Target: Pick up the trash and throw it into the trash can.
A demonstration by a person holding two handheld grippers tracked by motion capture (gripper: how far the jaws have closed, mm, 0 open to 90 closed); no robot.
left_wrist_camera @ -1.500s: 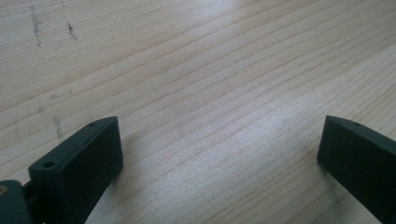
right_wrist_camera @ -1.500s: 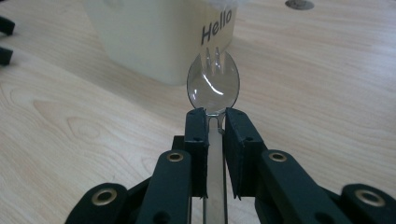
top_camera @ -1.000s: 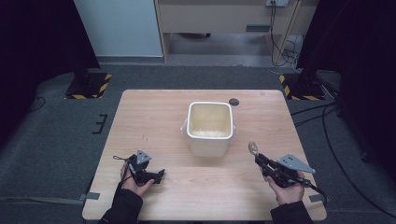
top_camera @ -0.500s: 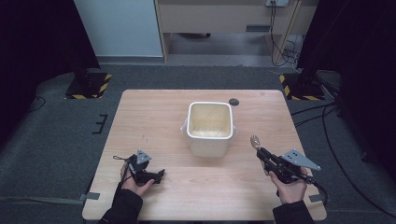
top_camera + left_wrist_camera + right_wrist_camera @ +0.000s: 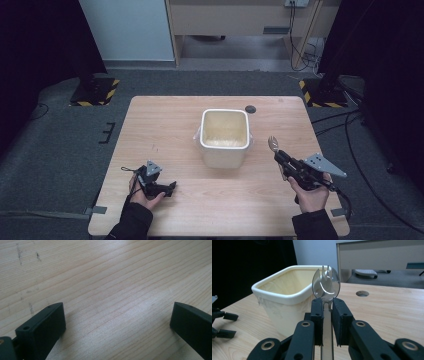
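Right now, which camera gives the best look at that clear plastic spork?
The right gripper view: the spork stands close up, its handle pinched in the right claw. The high view shows it as a tiny shape.

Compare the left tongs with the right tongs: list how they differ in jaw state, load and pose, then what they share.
1. The left tongs stand open; the right tongs are shut.
2. The left tongs hold nothing, while the right tongs clamp a clear plastic spork by its handle.
3. The left tongs sit low over the light wooden table; the right tongs point toward the cream square plastic tub.

Both are black, two-jawed and hand-held.
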